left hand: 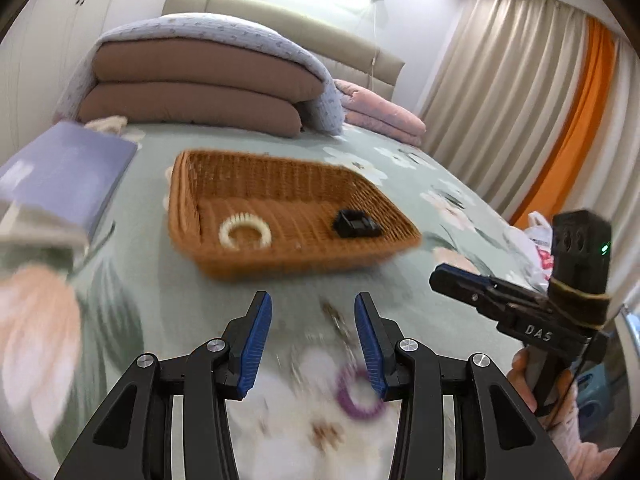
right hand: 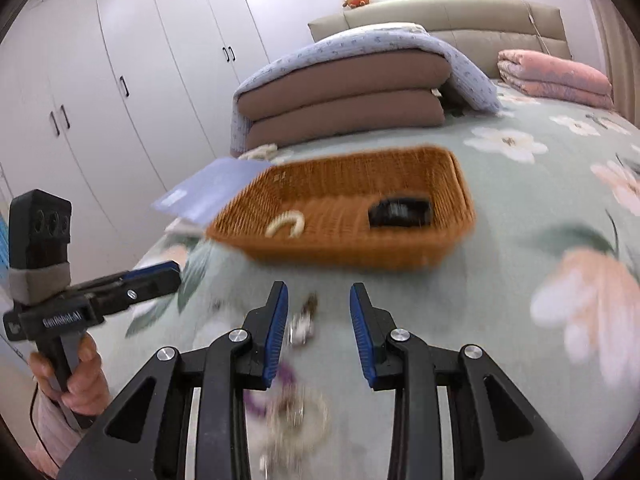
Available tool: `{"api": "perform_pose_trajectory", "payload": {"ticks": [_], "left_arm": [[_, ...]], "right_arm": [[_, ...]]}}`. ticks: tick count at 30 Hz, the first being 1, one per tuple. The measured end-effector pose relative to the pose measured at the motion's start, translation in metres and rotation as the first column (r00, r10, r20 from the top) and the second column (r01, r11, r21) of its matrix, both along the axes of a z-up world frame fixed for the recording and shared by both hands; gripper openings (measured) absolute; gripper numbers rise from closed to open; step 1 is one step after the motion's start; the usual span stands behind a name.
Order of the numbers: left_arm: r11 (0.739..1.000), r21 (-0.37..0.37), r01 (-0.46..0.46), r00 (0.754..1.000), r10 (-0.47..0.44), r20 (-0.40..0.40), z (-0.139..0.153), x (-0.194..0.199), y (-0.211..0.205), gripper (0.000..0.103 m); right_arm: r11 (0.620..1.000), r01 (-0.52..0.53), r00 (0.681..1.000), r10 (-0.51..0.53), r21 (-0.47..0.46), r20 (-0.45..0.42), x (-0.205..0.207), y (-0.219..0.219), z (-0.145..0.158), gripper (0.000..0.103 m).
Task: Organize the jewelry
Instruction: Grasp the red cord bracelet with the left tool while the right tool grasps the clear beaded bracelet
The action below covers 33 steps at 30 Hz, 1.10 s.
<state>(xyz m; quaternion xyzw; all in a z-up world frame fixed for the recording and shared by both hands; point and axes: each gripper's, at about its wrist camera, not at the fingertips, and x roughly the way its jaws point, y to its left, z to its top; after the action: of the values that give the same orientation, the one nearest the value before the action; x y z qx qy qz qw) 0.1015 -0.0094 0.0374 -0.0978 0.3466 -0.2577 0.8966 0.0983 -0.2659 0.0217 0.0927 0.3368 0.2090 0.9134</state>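
A brown wicker basket (left hand: 188,184) (right hand: 460,184) sits on the floral bedspread. In it lie a white beaded bracelet (left hand: 245,232) (right hand: 286,222) and a black box (left hand: 356,224) (right hand: 400,210). My left gripper (left hand: 314,340) is open and empty, above blurred jewelry: a purple bracelet (left hand: 356,400) and a thin metal chain (left hand: 336,320). My right gripper (right hand: 319,332) is open and empty, over a small metal piece (right hand: 302,326), a purple bracelet (right hand: 260,400) and a pale chain (right hand: 296,424). Each gripper shows in the other's view, the right one (left hand: 460,280) and the left one (right hand: 160,274).
A lilac book or box (left hand: 64,176) (right hand: 212,192) lies left of the basket. Folded brown and blue quilts (left hand: 200,96) (right hand: 344,96) and a pink quilt (left hand: 384,116) (right hand: 556,76) lie behind. Wardrobes (right hand: 120,80) stand left, curtains (left hand: 520,100) right.
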Motion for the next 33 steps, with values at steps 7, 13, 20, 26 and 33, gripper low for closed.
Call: {"api": "perform_pose_trajectory", "payload": {"ticks": [7, 13, 20, 26, 33], "left_arm": [[0.998, 0.022, -0.05, 0.996, 0.052, -0.073, -0.03, -0.065, 0.017, 0.045], [0.997, 0.05, -0.055, 0.991, 0.06, -0.123, -0.06, -0.101, 0.023, 0.045], [0.996, 0.067, -0.051, 0.992, 0.058, -0.115, -0.072, -0.109, 0.02, 0.044], [0.987, 0.146, -0.06, 0.996, 0.07, -0.063, -0.073, -0.116, 0.009, 0.044], [0.968, 0.236, -0.086, 0.995, 0.093, -0.02, -0.073, -0.117, -0.005, 0.044]], "right_arm": [[1.0, -0.02, 0.996, 0.018, -0.019, -0.082, -0.026, -0.005, -0.036, 0.035], [0.998, -0.054, 0.992, 0.05, -0.033, -0.117, -0.029, -0.003, -0.043, 0.035], [0.99, -0.077, 0.985, 0.057, -0.121, -0.162, -0.024, 0.014, -0.058, 0.035], [0.981, -0.073, 0.989, 0.047, -0.178, -0.142, -0.025, 0.022, -0.059, 0.035], [0.958, -0.041, 0.993, 0.009, -0.282, -0.114, -0.024, 0.035, -0.061, 0.028]]}}
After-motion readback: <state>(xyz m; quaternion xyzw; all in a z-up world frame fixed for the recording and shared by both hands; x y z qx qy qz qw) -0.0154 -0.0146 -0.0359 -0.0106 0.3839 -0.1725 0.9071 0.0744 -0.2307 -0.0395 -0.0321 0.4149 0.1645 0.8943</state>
